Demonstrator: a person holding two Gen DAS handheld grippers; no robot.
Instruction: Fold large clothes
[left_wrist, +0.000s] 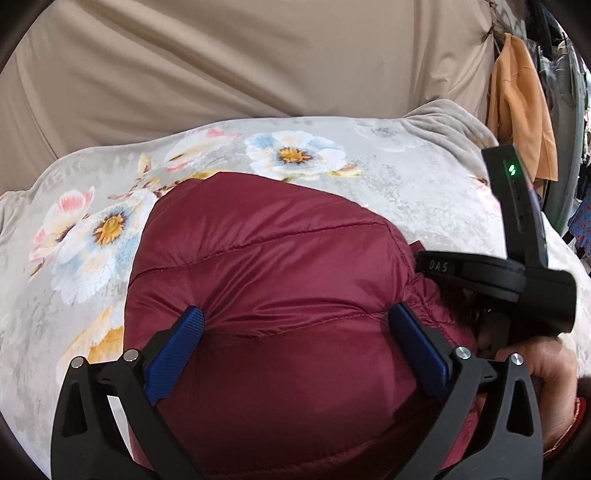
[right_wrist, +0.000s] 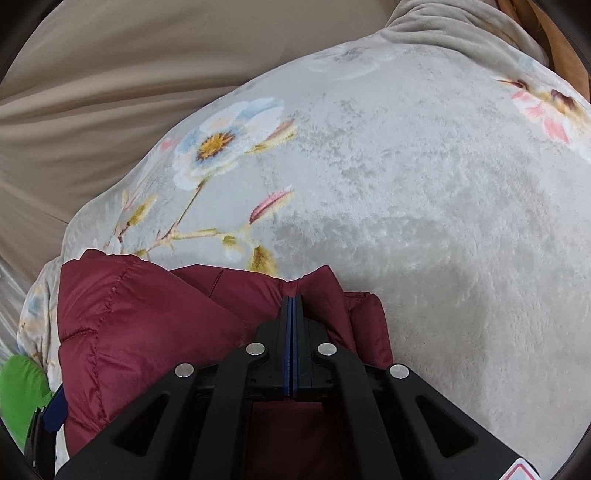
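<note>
A maroon quilted puffer jacket (left_wrist: 280, 280) lies bundled on a grey floral blanket (left_wrist: 406, 184). My left gripper (left_wrist: 297, 323) stands wide open over it. The padded cloth bulges up between the blue fingers (left_wrist: 184, 339) and touches both. In the right wrist view the jacket (right_wrist: 147, 332) fills the lower left. My right gripper (right_wrist: 291, 295) is shut, its blue pads together on a puckered fold at the jacket's far edge. The right gripper's black body (left_wrist: 532, 288) and the hand holding it (left_wrist: 546, 373) show at the jacket's right side in the left wrist view.
The blanket (right_wrist: 424, 221) spreads far to the right of the jacket. Beige sheet (left_wrist: 240, 55) lies beyond the blanket. An orange garment (left_wrist: 517, 103) hangs at the far right with other clothes. Something green (right_wrist: 22, 395) sits at the lower left edge.
</note>
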